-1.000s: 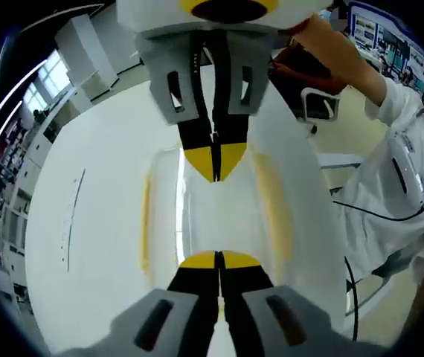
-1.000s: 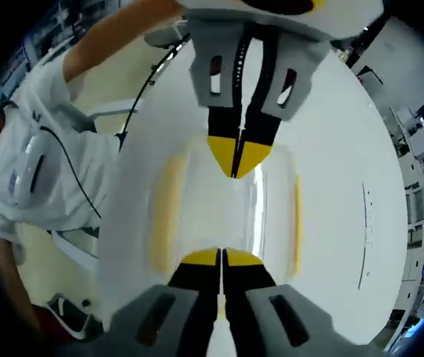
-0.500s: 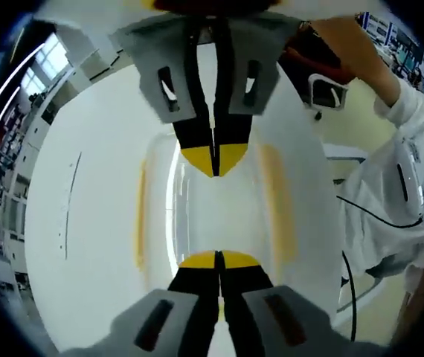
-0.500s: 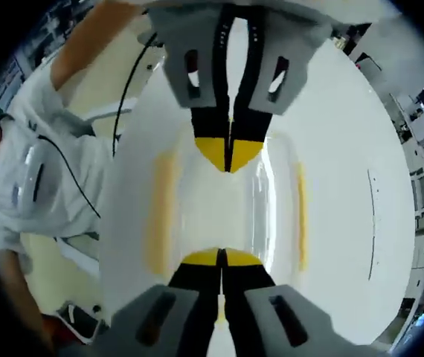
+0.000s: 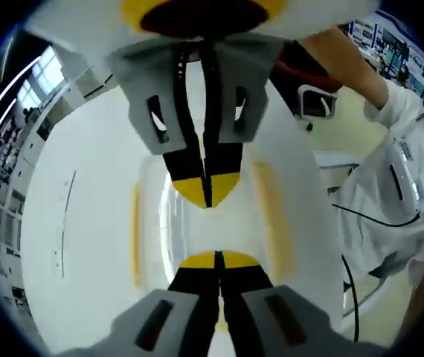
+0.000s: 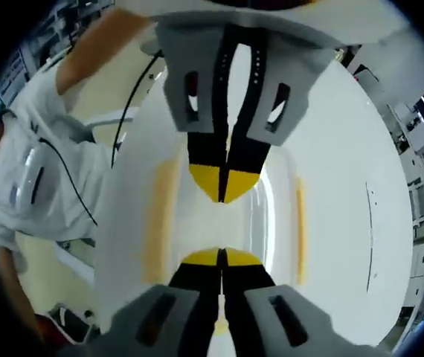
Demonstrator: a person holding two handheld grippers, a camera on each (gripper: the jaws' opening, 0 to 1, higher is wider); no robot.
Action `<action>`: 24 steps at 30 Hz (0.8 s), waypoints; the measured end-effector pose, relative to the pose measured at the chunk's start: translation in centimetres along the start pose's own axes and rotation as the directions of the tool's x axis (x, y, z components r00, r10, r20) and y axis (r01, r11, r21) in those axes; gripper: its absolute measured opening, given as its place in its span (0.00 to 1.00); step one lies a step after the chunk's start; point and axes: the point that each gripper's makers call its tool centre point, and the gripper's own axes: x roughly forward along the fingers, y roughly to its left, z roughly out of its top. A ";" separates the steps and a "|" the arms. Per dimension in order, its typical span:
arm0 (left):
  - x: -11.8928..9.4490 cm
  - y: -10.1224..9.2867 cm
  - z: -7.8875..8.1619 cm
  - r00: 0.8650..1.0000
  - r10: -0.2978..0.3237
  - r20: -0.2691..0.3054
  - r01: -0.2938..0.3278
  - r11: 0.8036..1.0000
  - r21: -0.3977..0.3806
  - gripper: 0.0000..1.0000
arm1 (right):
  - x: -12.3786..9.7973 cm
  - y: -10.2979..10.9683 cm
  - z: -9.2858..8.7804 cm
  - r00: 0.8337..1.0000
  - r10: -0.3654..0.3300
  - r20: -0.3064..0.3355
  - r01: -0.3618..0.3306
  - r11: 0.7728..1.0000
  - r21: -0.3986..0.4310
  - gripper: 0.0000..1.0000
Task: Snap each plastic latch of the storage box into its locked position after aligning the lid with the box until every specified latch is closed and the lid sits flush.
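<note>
Both grippers meet tip to tip over the box, each with fingers pressed together.

Left gripper view: the left gripper (image 5: 218,262) rises from below with fingers narrow, holding nothing; the box (image 5: 197,230) lies directly ahead on the white surface (image 5: 78,223), and its yellow latches (image 5: 273,227) run along both sides of the fingers. The right gripper (image 5: 206,192) comes from the far end, equally near.

Right gripper view: here the right gripper (image 6: 222,260) is also closed and empty, with the box (image 6: 234,223) between it and the left gripper (image 6: 224,186). I judge the latches lie sideways from both.
</note>
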 end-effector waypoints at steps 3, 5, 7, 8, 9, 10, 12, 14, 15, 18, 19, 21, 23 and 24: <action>-0.1 -0.1 0.1 1.000 0.000 -0.010 0.000 1.000 -0.006 0.00 | 0.0 0.2 0.1 1.000 -0.008 0.017 0.008 1.000 -0.003 0.00; -0.1 0.0 0.1 1.000 0.003 -0.014 -0.003 1.000 -0.001 0.00 | 0.0 0.2 0.1 1.000 -0.013 0.025 0.013 1.000 -0.010 0.00; -0.2 0.0 0.1 1.000 0.005 -0.015 -0.005 1.000 -0.009 0.00 | -0.1 0.1 0.1 0.999 -0.024 0.039 0.024 1.000 -0.002 0.00; -0.2 0.1 0.1 1.000 0.004 -0.010 -0.004 1.000 -0.008 0.00 | -0.1 0.1 0.1 0.999 -0.026 0.045 0.026 1.000 0.002 0.00; -0.3 0.2 0.1 1.000 0.003 -0.006 -0.003 1.000 -0.012 0.00 | -0.2 0.1 0.1 0.998 -0.028 0.057 0.027 1.000 0.016 0.00; -0.3 0.2 0.2 1.000 0.000 0.007 0.000 0.999 -0.049 0.00 | -0.2 0.0 0.1 0.997 -0.034 0.076 0.031 0.999 0.041 0.01; -0.4 0.2 0.2 1.000 -0.005 0.021 0.006 0.999 -0.047 0.00 | -0.4 -0.2 0.4 0.993 -0.048 0.110 0.047 0.999 0.014 0.13; -0.4 0.0 0.4 0.999 -0.015 0.042 0.017 0.999 -0.043 0.06 | -0.5 0.0 0.8 0.990 -0.044 0.136 0.043 0.999 0.011 0.26; -0.4 -0.1 0.6 0.998 -0.022 0.062 0.024 0.999 -0.042 0.13 | -0.7 -0.1 0.9 0.988 -0.053 0.144 0.052 0.999 0.007 0.26; -0.6 -0.4 1.2 0.994 -0.031 0.102 0.035 0.999 -0.035 0.26 | -1.3 -0.5 1.6 0.982 -0.078 0.170 0.081 0.997 -0.013 0.38; -0.6 -0.3 1.4 0.994 -0.022 0.107 0.024 0.999 -0.023 0.28 | -1.4 -0.6 1.7 0.980 -0.086 0.177 0.090 0.996 -0.012 0.44; -1.0 -0.3 1.9 0.992 -0.016 0.129 0.017 1.000 -0.011 0.35 | -1.7 -0.7 2.0 0.978 -0.100 0.184 0.102 0.995 -0.004 0.55; -1.4 -0.4 2.5 0.988 -0.017 0.153 0.019 1.000 -0.010 0.44 | -1.9 -0.9 2.2 0.975 -0.114 0.192 0.115 0.993 0.005 0.70; -1.6 -0.4 2.7 0.986 -0.013 0.164 0.014 1.000 -0.004 0.48 | -1.9 -0.9 2.2 0.975 -0.115 0.189 0.117 0.993 0.003 0.73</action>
